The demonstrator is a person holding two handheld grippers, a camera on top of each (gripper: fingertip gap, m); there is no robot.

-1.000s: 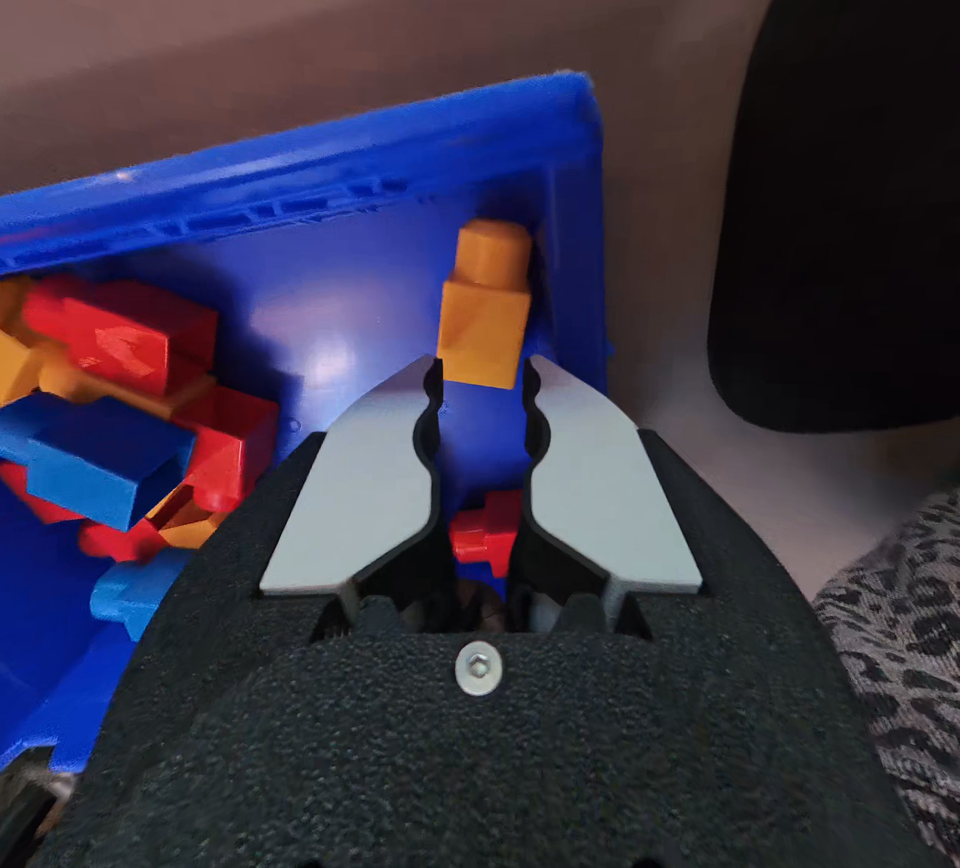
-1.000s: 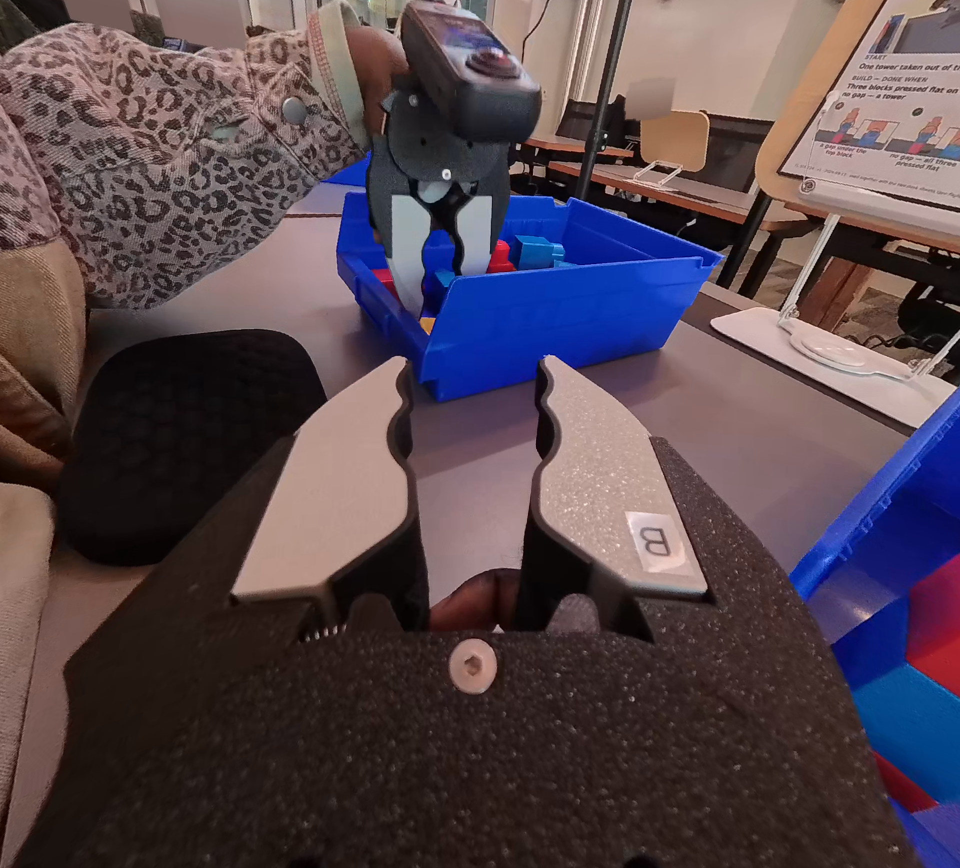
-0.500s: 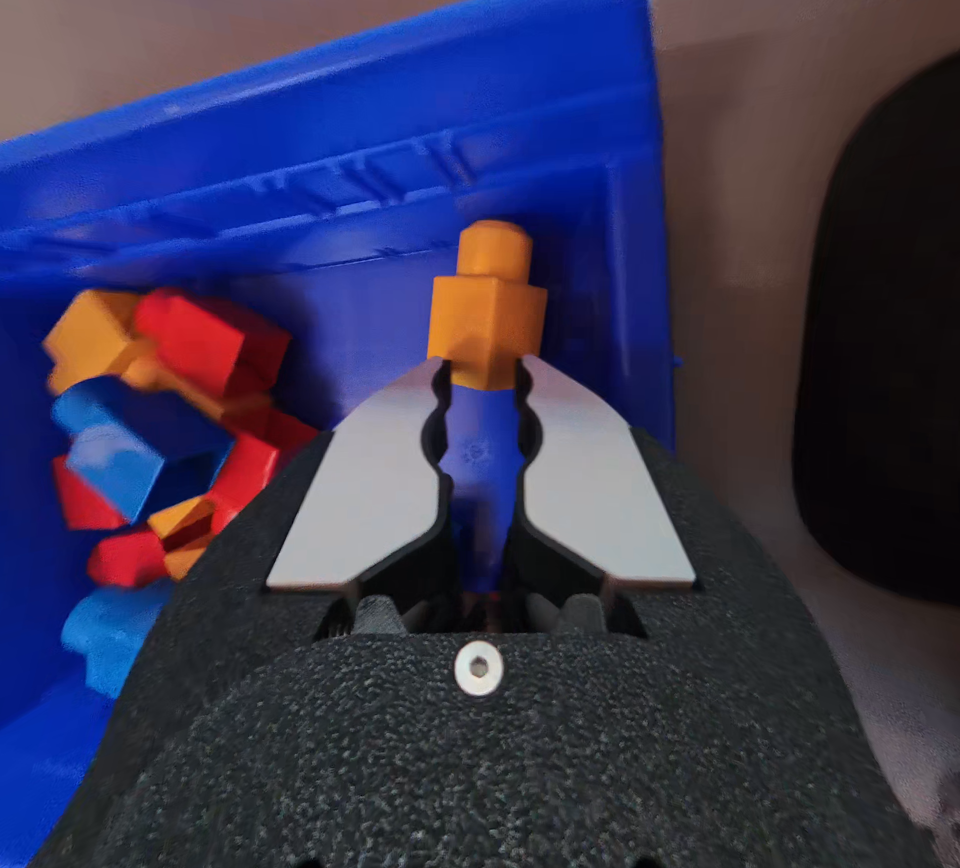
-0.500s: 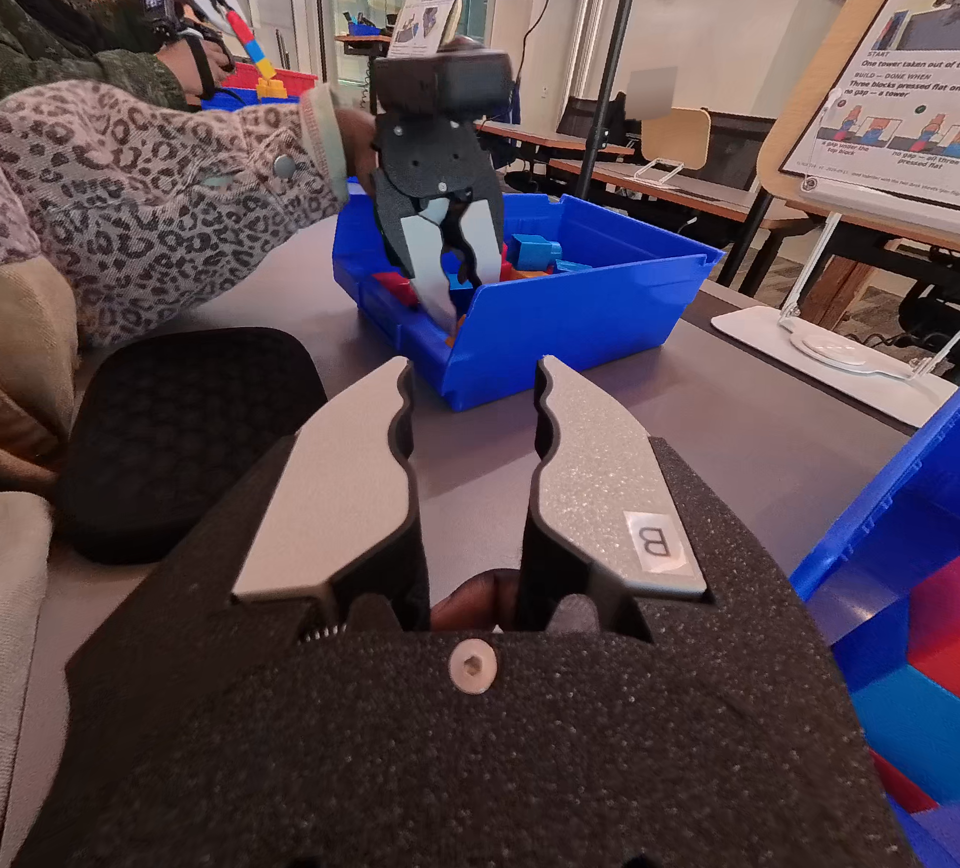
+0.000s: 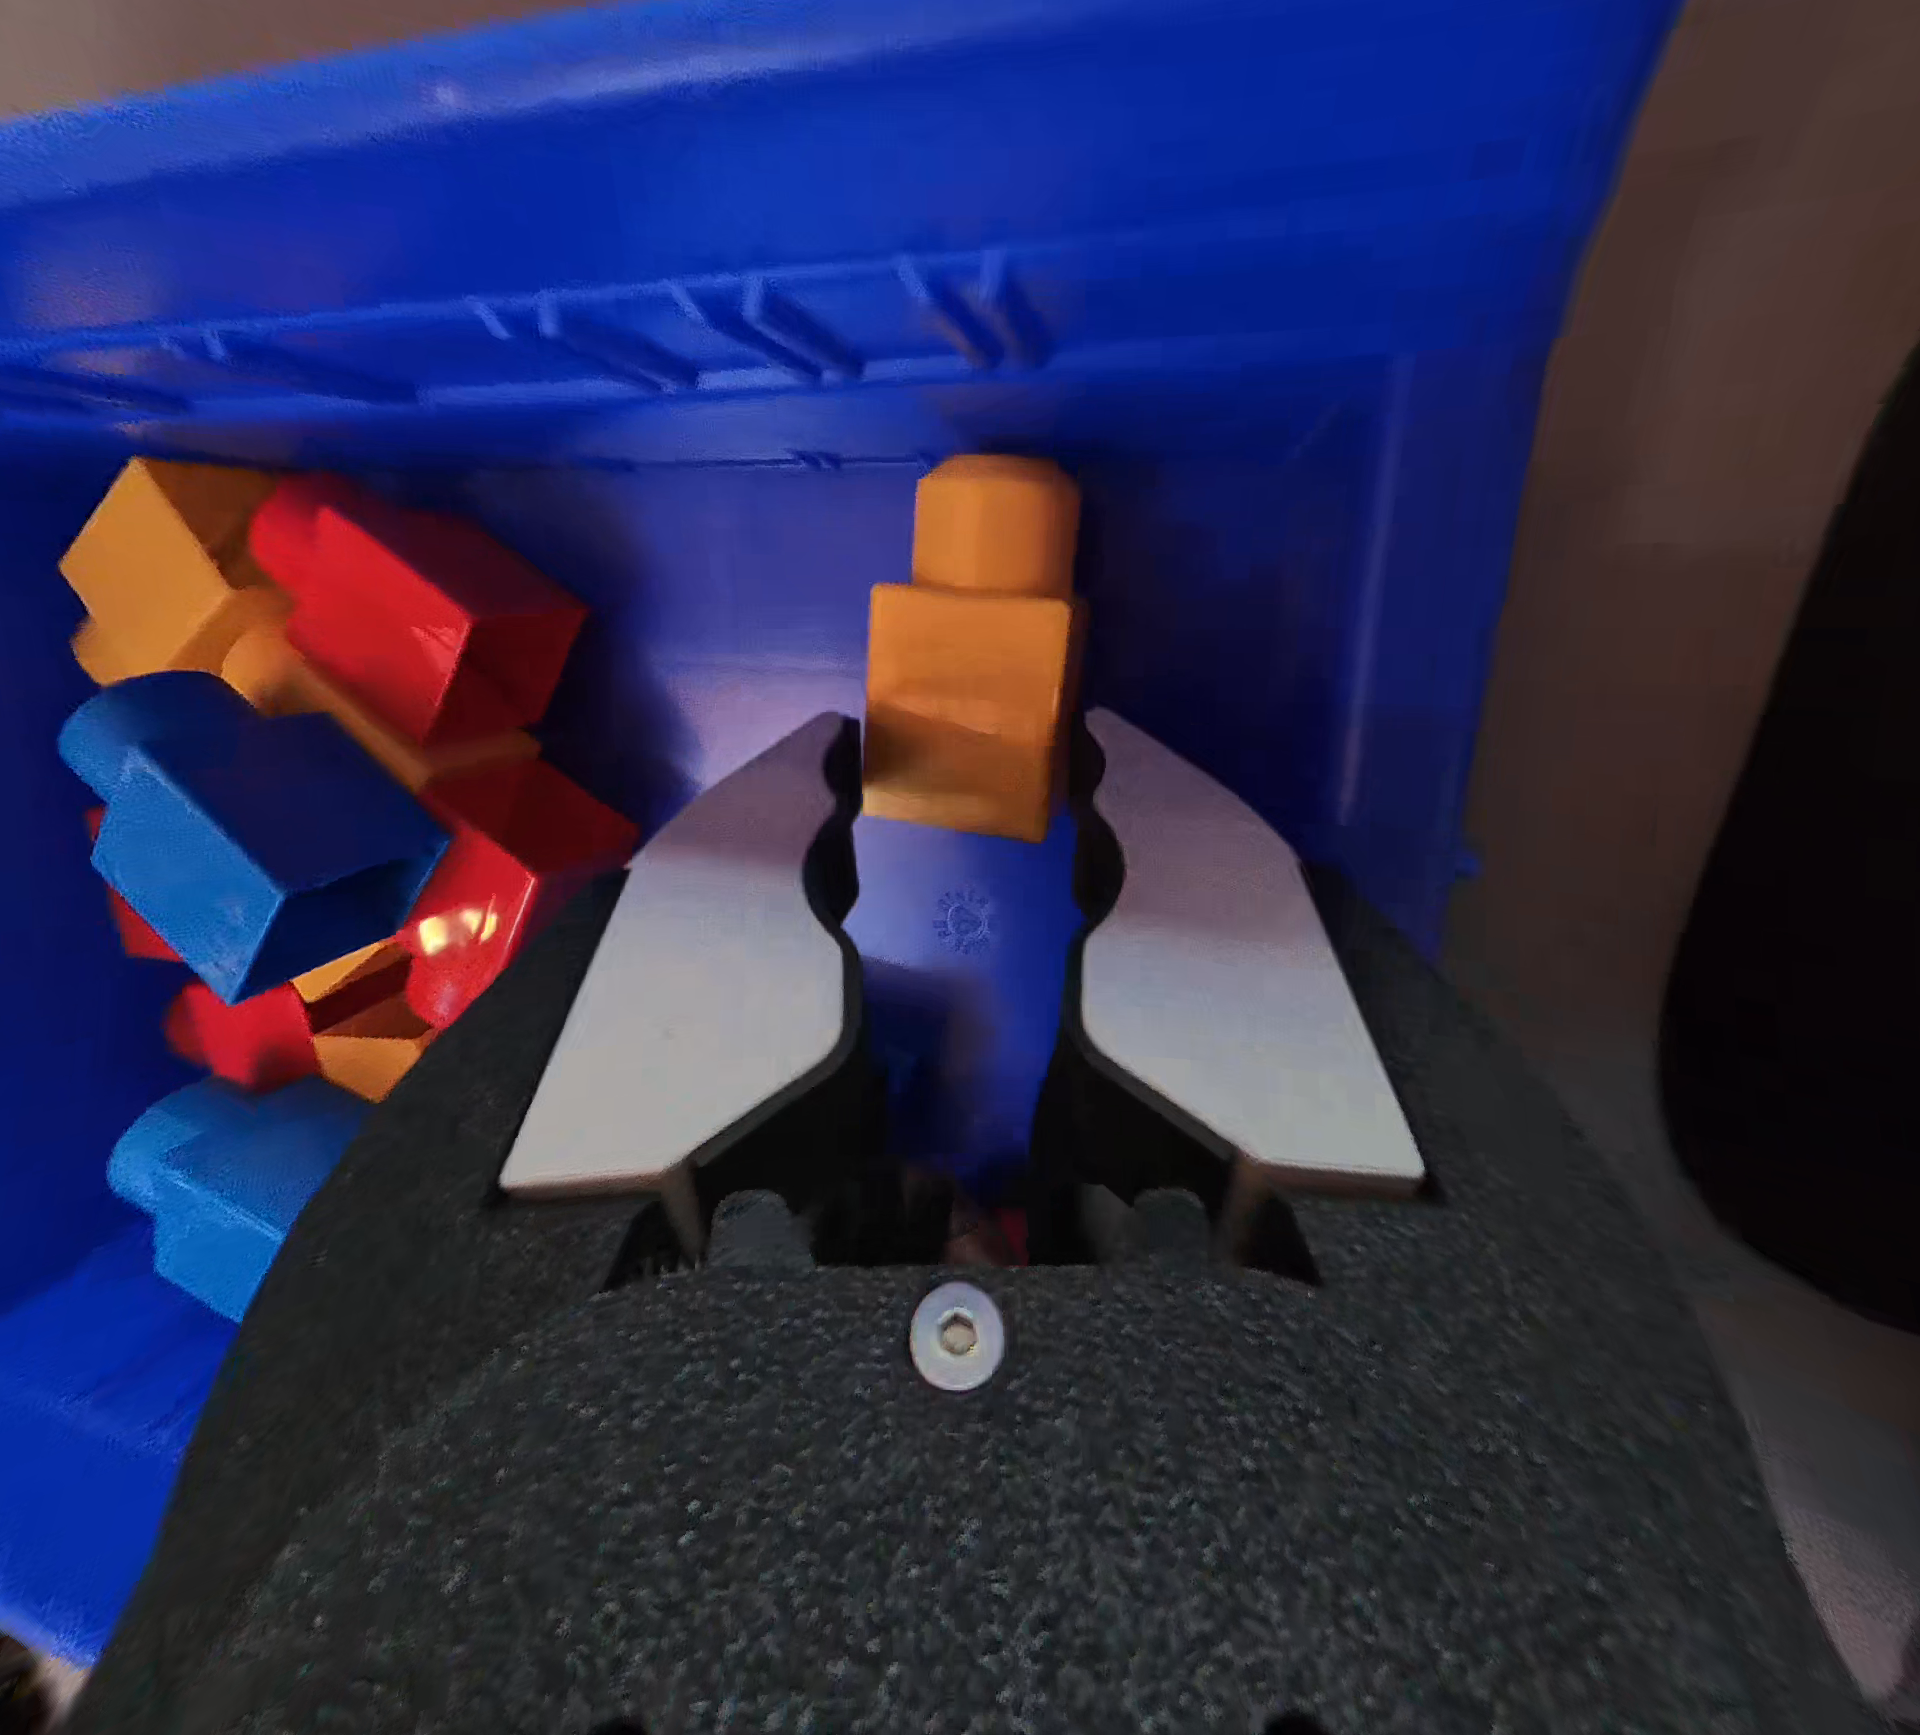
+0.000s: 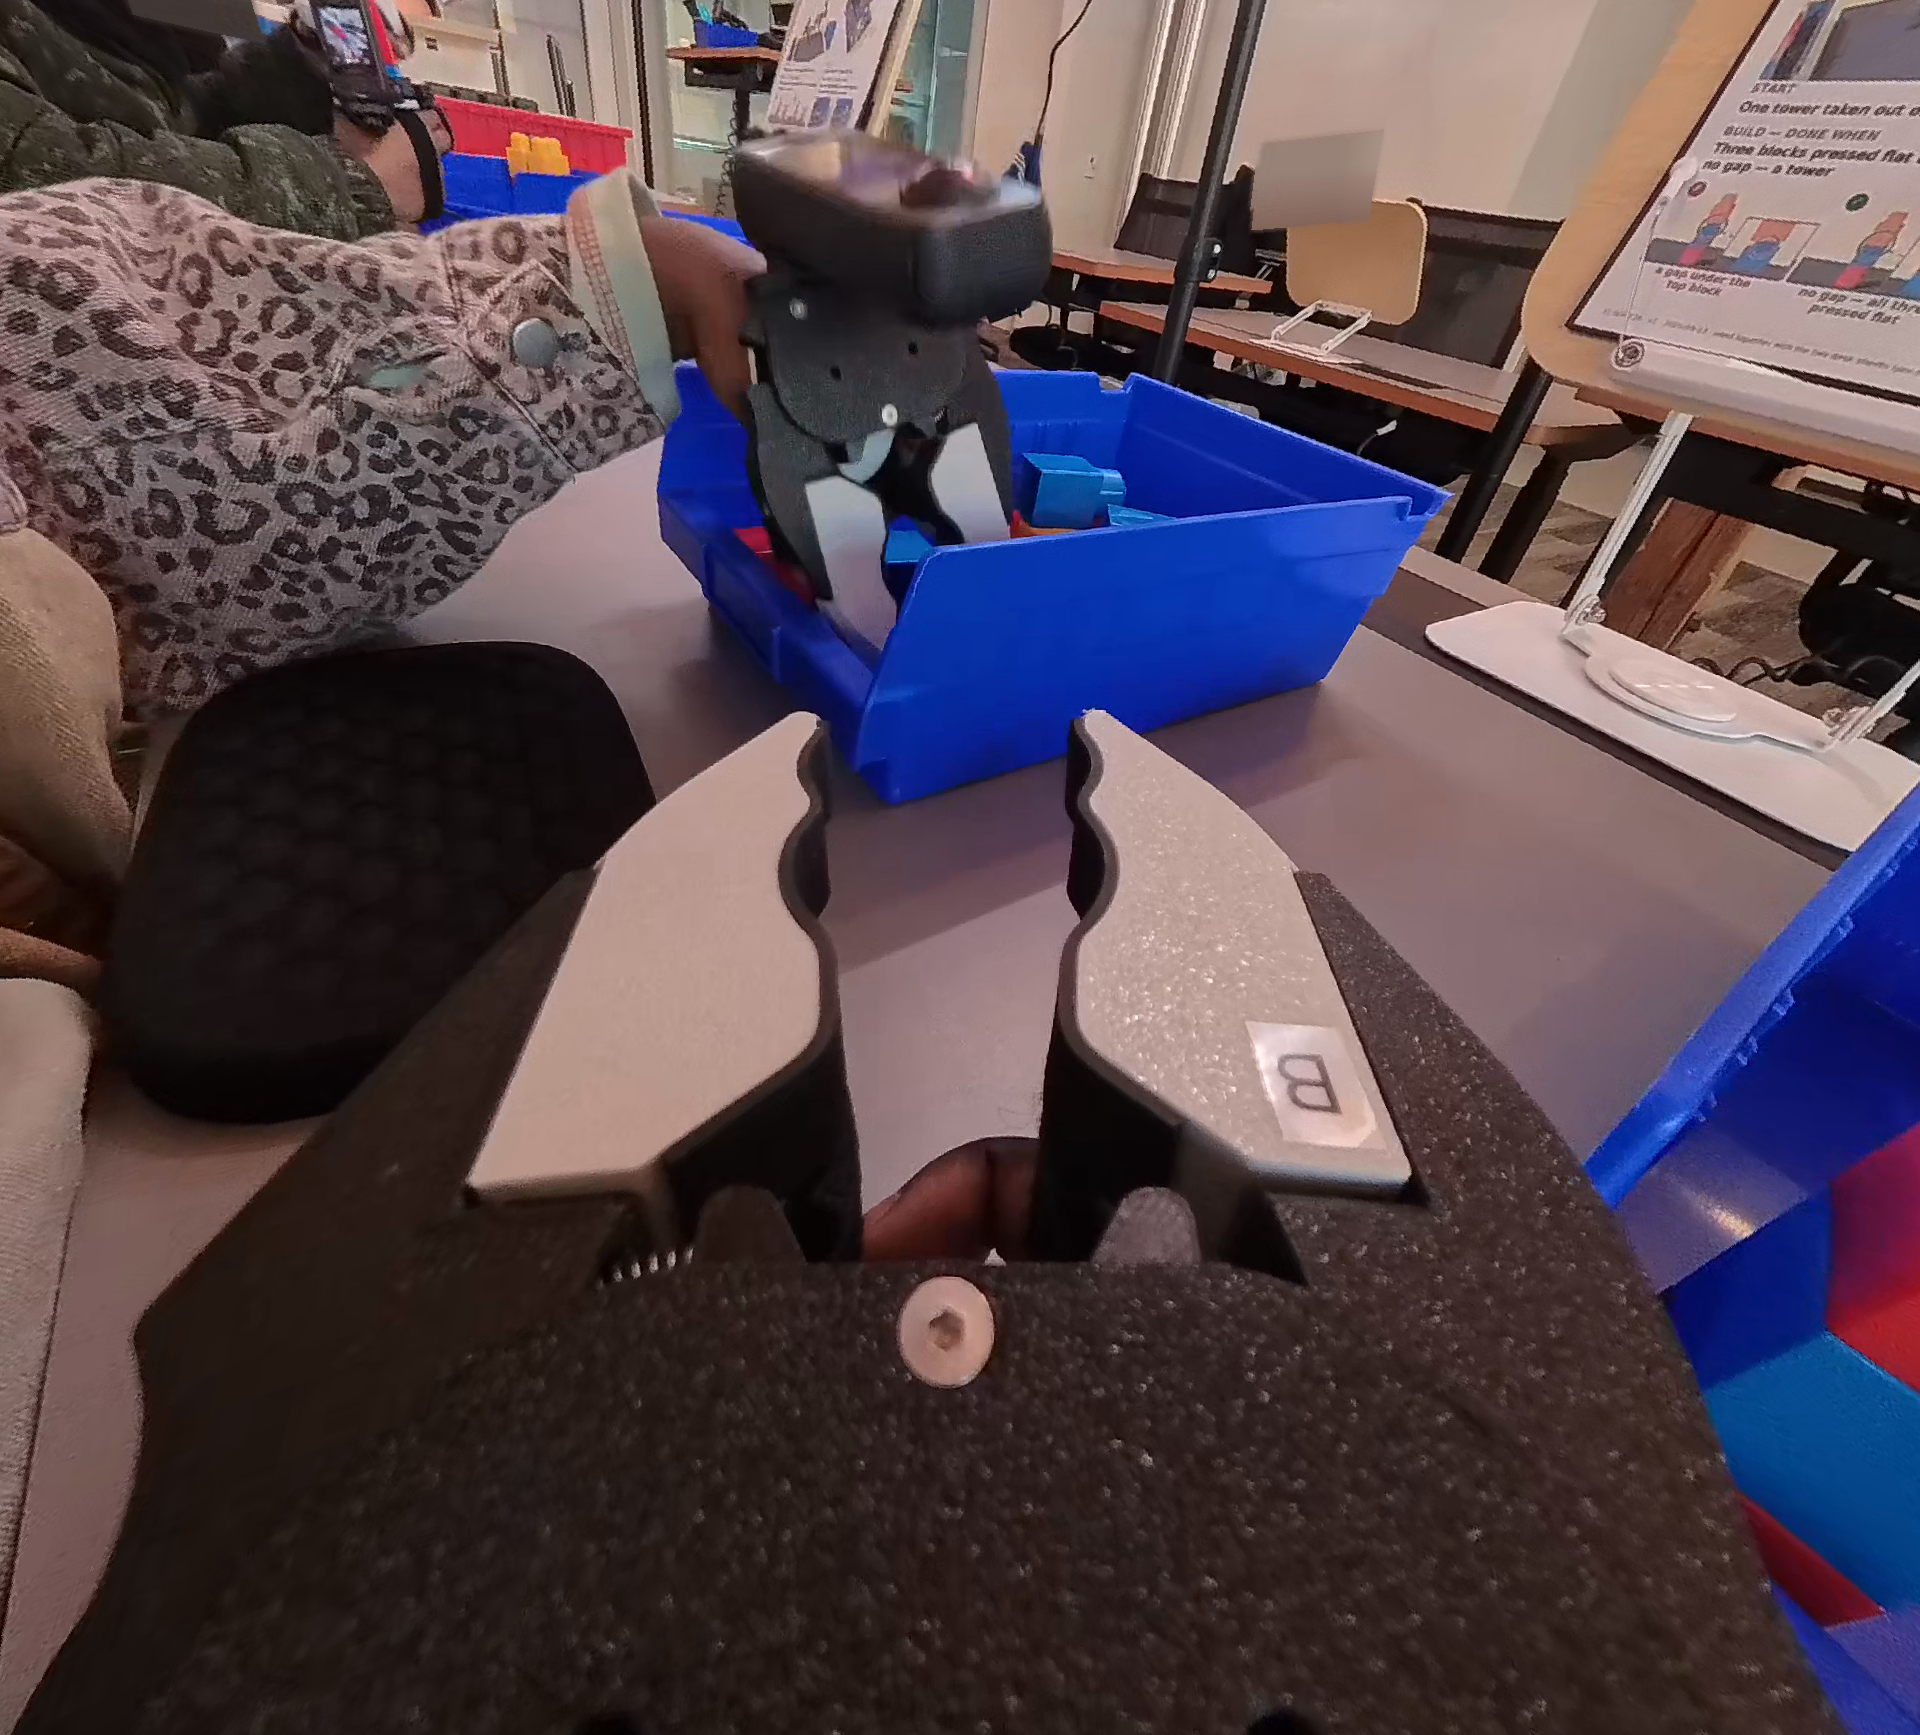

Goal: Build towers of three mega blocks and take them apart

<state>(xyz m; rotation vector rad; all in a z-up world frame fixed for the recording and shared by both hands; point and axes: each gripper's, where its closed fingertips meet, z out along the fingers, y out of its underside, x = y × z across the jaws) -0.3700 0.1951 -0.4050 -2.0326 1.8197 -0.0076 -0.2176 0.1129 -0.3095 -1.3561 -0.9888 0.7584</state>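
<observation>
Red, orange and blue plastic mega blocks (image 5: 312, 781) lie jumbled in a heap to the left of the left gripper (image 5: 961, 750), all inside the blue plastic bin (image 5: 935, 158). Straight ahead of that gripper, an orange single-stud plastic block (image 5: 971, 688) sits at the bin's end wall with its stud pointing away, its near end just entering the gap between the grey fingertips (image 5: 748, 812). The jaws stand a little wider than the block and do not seem to press on it yet, so I judge this the pick-up step, a first block being fetched for a tower. The next move calls for pushing slightly deeper so the pads flank the block's body, then squeezing squarely and lifting clear of the wall. Farther right, beyond the bin, a black textured pad (image 6: 353, 864) rests on the grey tabletop (image 6: 1403, 854). The right gripper (image 6: 945, 792) hangs empty over that tabletop, jaws moderately apart, with a second blue bin of blocks (image 6: 1766, 1062) at its right.
</observation>
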